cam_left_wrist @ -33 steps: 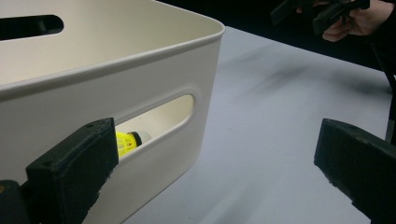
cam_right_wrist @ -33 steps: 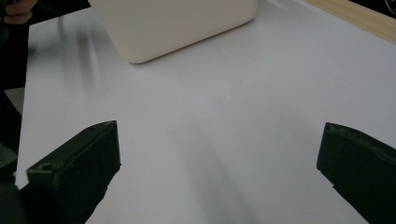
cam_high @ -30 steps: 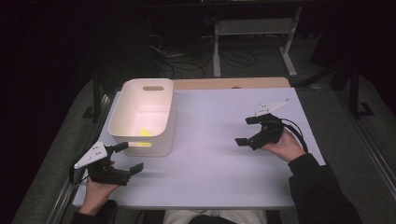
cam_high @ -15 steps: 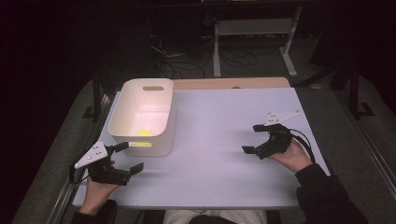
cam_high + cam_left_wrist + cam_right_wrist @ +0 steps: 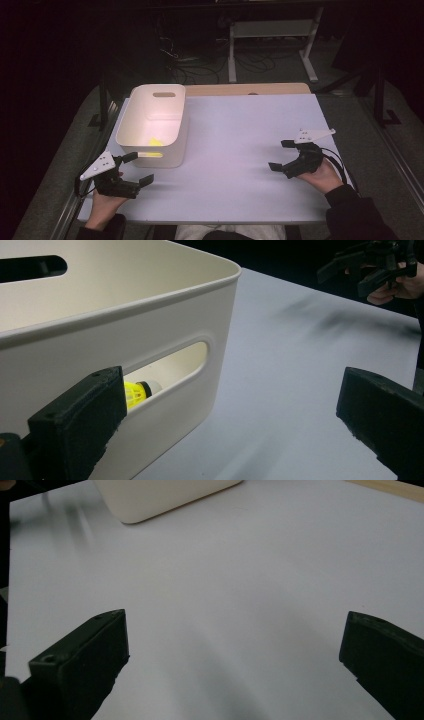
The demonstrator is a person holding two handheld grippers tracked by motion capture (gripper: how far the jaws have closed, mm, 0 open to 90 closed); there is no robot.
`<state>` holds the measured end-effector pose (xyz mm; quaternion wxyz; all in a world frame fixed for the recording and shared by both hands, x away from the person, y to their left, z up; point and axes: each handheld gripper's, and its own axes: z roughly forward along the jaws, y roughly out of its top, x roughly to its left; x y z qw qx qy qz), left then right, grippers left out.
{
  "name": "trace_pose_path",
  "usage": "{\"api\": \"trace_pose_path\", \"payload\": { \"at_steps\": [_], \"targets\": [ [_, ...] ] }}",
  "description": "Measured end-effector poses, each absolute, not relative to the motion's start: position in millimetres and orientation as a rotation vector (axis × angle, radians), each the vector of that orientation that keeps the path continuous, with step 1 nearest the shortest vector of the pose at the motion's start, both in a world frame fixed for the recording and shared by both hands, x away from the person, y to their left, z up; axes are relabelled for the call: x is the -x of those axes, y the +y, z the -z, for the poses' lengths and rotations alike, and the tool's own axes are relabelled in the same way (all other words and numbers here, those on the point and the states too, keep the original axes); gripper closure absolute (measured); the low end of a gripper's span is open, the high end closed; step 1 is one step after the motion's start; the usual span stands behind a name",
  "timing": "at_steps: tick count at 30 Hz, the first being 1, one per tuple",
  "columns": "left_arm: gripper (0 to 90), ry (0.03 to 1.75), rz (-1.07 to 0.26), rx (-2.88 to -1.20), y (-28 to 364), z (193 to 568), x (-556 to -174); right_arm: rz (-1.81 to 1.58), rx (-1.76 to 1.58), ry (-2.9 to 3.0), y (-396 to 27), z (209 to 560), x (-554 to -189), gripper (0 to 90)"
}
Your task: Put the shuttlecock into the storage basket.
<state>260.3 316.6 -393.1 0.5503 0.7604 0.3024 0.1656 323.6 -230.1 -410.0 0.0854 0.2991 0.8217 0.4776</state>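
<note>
bin [image 5: 155,125] with yellow shuttlecock [image 5: 135,392] just beyond left claw [image 5: 134,169].

- Left gripper [image 5: 134,167]: black body, two blocky black jaws with a small round hole near one tip, and a grey three-cornered plate with small holes on top.
- Right gripper [image 5: 283,154]: same black build and grey plate, with a black cable looping behind.
- Person: dark sleeve [image 5: 356,215] on the right arm.

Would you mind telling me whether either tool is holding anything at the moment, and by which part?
Nothing is held: the left tool and right tool are both open and empty over the table.
</note>
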Motion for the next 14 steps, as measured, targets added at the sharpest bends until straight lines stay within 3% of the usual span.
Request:
{"api": "trace_pose_path", "payload": {
  "at_steps": [14],
  "targets": [
    [0.0, 0.716, -0.389, -1.799, 316.2, 393.1, -260.5, -1.449, -0.896, 2.365, -244.5, 417.4, -303.2, 0.0]
  ]
}}
